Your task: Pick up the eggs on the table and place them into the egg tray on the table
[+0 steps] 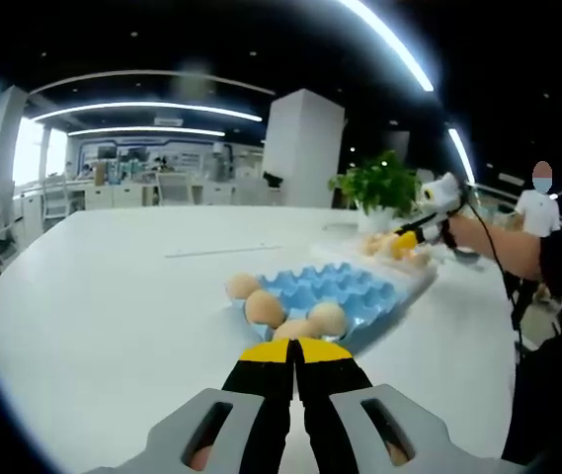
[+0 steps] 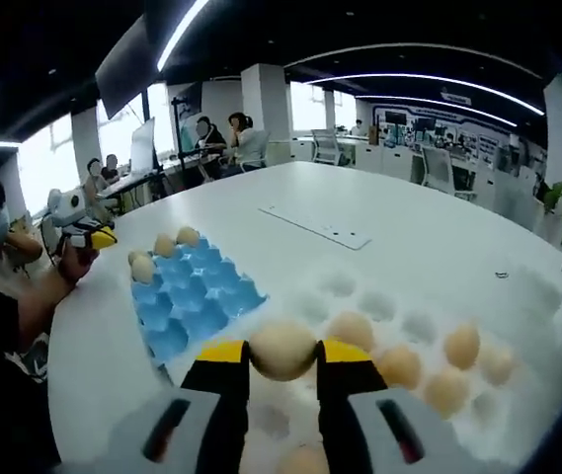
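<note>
A blue egg tray (image 1: 360, 291) lies on the white table (image 1: 113, 306), with three eggs (image 1: 264, 308) in its near cells and one egg (image 1: 242, 286) at its left edge. Just in front of it, my left gripper (image 1: 295, 351) is shut with nothing between its yellow tips. My right gripper (image 2: 282, 357) is shut on a tan egg (image 2: 282, 349), held over a pale clear tray (image 2: 379, 301) that holds several more eggs (image 2: 461, 346). In the right gripper view the blue egg tray (image 2: 197, 296) lies to the left and my left gripper (image 2: 88, 235) is beyond it.
A potted plant (image 1: 384, 186) stands behind the clear tray. A thin flat strip (image 2: 318, 227) lies mid-table. People sit at desks (image 2: 226, 133) beyond the far edge. A person's arm (image 1: 493, 242) reaches in from the right, holding the right gripper (image 1: 409, 240).
</note>
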